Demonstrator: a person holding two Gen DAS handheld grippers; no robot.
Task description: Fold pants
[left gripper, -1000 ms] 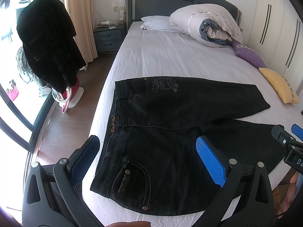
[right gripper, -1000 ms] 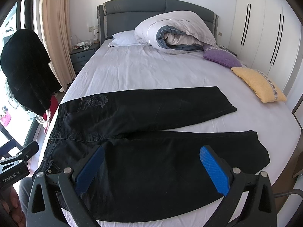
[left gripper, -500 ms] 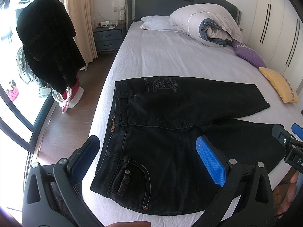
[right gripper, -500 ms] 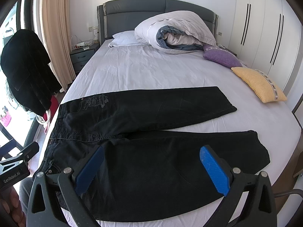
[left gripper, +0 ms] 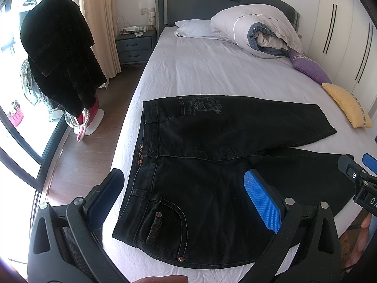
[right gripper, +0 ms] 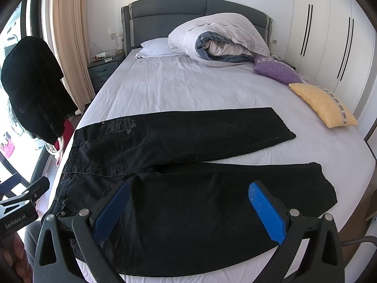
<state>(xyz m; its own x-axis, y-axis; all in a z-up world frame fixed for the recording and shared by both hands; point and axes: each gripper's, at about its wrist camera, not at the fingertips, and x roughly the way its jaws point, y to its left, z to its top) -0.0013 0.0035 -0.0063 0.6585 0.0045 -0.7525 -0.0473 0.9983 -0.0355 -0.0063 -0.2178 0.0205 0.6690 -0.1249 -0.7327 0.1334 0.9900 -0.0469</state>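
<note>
Black denim pants (left gripper: 212, 165) lie flat across the lavender-sheeted bed (left gripper: 212, 75), unfolded

Left claw (left gripper: 186, 200) and right claw (right gripper: 188, 210) both hover spread wide, empty; best to pinch the near waistband and hem together, then lift evenly over the far leg

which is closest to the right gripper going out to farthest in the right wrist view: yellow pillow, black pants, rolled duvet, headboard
From the right gripper:
1. black pants, spread flat just beyond the open fingers
2. yellow pillow, at the bed's right edge
3. rolled duvet, at the head of the bed
4. headboard, behind the duvet, against the wall
</note>
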